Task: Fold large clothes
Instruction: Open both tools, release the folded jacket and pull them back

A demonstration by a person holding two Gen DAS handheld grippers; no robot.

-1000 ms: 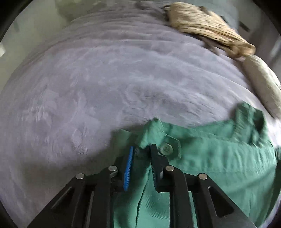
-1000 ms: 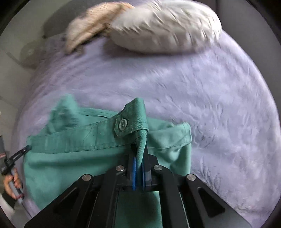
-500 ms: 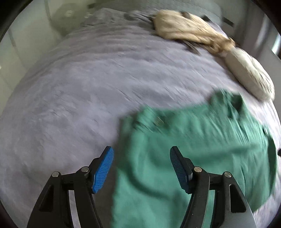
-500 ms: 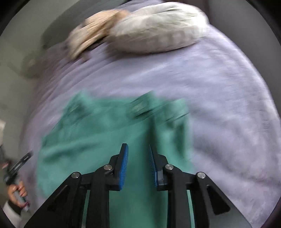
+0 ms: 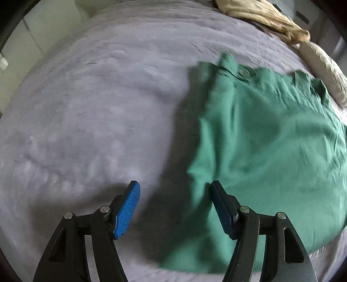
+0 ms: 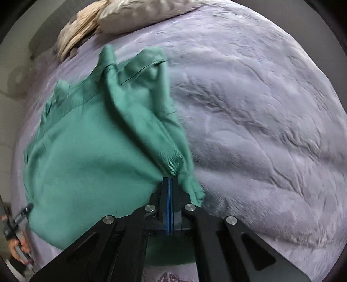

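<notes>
A green garment [image 5: 271, 141] with a button [image 5: 245, 72] at its far edge lies spread on the grey bed cover [image 5: 97, 97]. My left gripper [image 5: 173, 184] stands open just above the garment's left edge. Its right finger [image 5: 223, 208] is over the cloth and its left finger [image 5: 128, 208] is over bare cover; nothing is pinched. In the right wrist view my right gripper [image 6: 169, 179] is shut on the green garment [image 6: 91, 147] at its right edge. Folds of cloth run from the far end down into the closed pads.
A beige garment [image 5: 260, 15] and a pale pillow [image 5: 325, 67] lie at the head of the bed, seen also as the pillow [image 6: 147, 13] and beige cloth [image 6: 76, 32]. A person's hand [image 6: 19, 249] holds the other gripper at the lower left. Bare cover [image 6: 260, 130] stretches right.
Both grippers let go of the buttoned waistband and drew back along the garment. The left one stays open by the left edge; the right one shut again on the right edge.
</notes>
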